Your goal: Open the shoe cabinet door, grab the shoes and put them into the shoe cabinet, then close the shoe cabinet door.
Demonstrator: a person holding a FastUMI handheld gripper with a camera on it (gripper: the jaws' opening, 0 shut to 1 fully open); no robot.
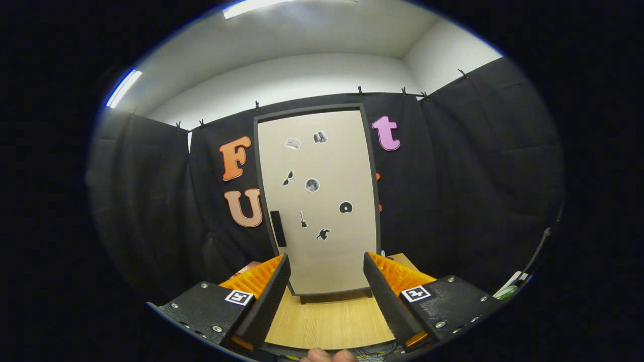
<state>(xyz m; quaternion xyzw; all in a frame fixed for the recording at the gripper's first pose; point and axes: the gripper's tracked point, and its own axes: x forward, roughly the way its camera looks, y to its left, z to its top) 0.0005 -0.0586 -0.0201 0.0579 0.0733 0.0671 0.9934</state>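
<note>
Gripper (326, 274) is spread wide with nothing in it, cabinet (318, 201) standing shut on the table (327, 322) straight ahead beyond the fingers; door looks like a light stiff panel, so I'd hook the dark handle (278, 228) on its left edge.

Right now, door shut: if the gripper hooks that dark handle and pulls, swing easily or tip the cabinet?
Probably swings easily: cabinet door looks a thin flat panel. Tipping possible: tall, narrow, on short feet. Handle is slim, so the open gripper may slip.

cam on gripper (326, 296) | faces cabinet door (318, 201) head-on | near
</note>
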